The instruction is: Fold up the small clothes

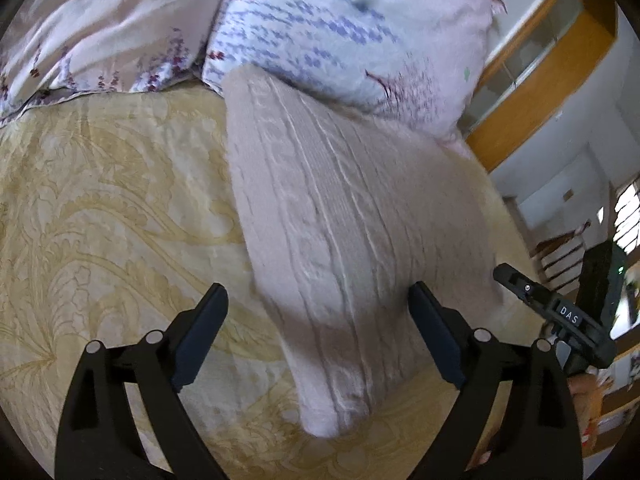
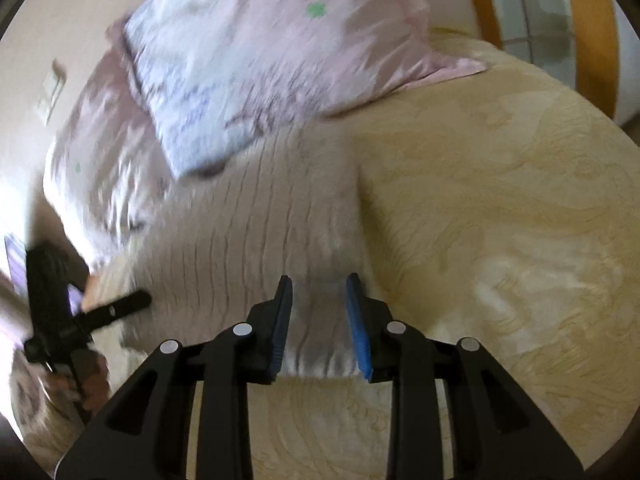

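Left wrist view looks down on a bed with a cream patterned bedspread (image 1: 100, 208); a floral pillow (image 1: 340, 32) lies at the head, its lower edge overlapping the far end of a pale cable-knit garment (image 1: 340, 220), and a pinkish quilt (image 1: 100, 20) is bunched beside it. A wooden frame (image 1: 532, 92) rises past the pillow. The garment lies flat, its long axis running from the pillow down toward the camera, the narrow rounded end nearest. The left gripper (image 1: 320, 300) hovers with jaws spread wide, clear of the knit. The right gripper (image 2: 319, 284) has jaws partly apart, with the knit's edge between them but not visibly pinched.
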`<action>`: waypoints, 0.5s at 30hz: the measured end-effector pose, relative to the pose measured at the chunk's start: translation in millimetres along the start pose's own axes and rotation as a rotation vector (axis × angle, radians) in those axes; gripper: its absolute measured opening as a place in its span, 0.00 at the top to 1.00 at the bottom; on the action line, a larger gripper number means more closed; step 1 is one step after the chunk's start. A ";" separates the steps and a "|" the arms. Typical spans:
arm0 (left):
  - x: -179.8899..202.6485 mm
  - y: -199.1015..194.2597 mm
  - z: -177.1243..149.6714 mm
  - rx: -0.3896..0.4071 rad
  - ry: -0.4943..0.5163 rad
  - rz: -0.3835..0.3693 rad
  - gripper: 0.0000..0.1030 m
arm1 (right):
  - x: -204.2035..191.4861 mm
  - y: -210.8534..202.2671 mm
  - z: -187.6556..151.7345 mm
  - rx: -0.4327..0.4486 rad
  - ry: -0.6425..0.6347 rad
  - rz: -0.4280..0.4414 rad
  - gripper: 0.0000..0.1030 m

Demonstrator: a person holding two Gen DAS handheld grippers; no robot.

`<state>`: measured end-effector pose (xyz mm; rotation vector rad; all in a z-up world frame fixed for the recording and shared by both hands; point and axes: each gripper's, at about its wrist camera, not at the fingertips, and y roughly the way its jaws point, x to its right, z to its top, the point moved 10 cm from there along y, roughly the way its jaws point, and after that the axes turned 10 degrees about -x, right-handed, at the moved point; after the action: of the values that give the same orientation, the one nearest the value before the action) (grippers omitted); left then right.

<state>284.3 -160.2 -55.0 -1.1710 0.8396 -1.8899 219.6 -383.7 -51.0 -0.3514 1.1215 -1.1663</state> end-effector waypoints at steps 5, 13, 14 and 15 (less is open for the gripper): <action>-9.4 -6.1 9.5 -0.002 -0.071 -0.065 0.11 | 6.2 -2.8 22.3 -0.007 0.085 0.082 0.41; -9.9 -2.9 2.9 -0.022 -0.081 -0.077 0.11 | 8.3 4.6 20.1 -0.022 0.110 0.105 0.41; -9.4 -2.1 3.8 -0.024 -0.081 -0.079 0.11 | 9.1 5.0 19.4 -0.023 0.114 0.107 0.41; -8.7 -1.6 3.6 -0.025 -0.082 -0.081 0.11 | 9.9 4.9 19.5 -0.024 0.118 0.109 0.41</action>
<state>289.8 -152.5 -56.1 -1.3069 0.7839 -1.8875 238.3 -396.1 -50.8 -0.2390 1.2429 -1.0891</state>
